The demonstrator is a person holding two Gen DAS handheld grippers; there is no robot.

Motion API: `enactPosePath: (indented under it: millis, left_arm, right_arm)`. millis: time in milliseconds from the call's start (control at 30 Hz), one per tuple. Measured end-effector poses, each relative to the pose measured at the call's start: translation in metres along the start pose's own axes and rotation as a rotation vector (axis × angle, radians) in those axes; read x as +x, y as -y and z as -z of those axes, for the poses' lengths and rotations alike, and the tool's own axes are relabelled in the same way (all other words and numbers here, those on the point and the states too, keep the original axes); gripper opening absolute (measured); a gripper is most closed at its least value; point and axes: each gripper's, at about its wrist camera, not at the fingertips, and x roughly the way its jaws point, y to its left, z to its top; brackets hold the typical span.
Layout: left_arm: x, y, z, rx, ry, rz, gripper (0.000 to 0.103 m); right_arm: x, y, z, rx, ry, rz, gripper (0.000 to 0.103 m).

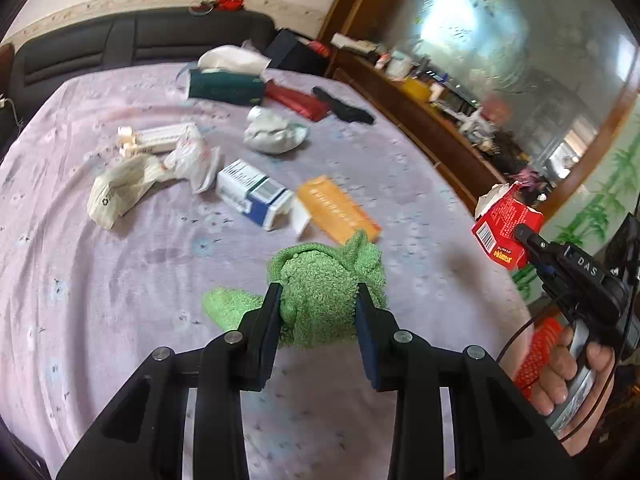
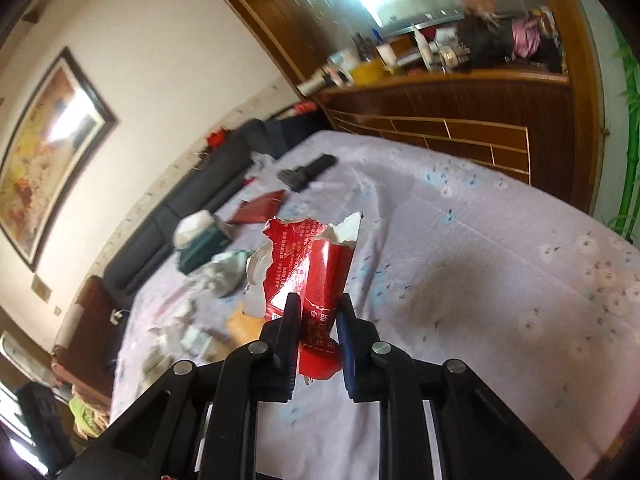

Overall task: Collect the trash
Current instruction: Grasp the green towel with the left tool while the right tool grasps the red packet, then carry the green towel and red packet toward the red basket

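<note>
My left gripper [image 1: 318, 300] is shut on a fuzzy green sock [image 1: 324, 284] just above the lilac bedsheet [image 1: 120, 300]. My right gripper [image 2: 318, 312] is shut on a torn red carton [image 2: 308, 276] and holds it above the bed; the carton [image 1: 506, 228] also shows at the right of the left wrist view. Loose on the bed lie an orange box [image 1: 340, 210], a blue-and-white box [image 1: 252, 192], a crumpled paper bag [image 1: 120, 192], a white plastic wrapper [image 1: 192, 160], a white box [image 1: 160, 140] and a grey crumpled wad [image 1: 276, 132].
A dark green tissue box [image 1: 226, 86], a red packet [image 1: 298, 102] and a black sock [image 1: 344, 106] lie near the dark headboard [image 1: 140, 40]. A cluttered wooden dresser [image 1: 440, 120] with a mirror runs along the bed's right side.
</note>
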Motion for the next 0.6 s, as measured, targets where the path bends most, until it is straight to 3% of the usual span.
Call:
enactPosePath:
  millis: [233, 600]
  left_arm:
    - [-0.05, 0.041, 0.01, 0.056, 0.072, 0.038, 0.033]
    - [-0.114, 0.114, 0.032, 0.183, 0.17, 0.12, 0.033]
  right_arm:
    - [-0.082, -0.017, 0.013, -0.055, 0.104, -0.03, 0.018]
    - [-0.201, -0.012, 0.029, -0.101, 0.248, -0.037, 0.019]
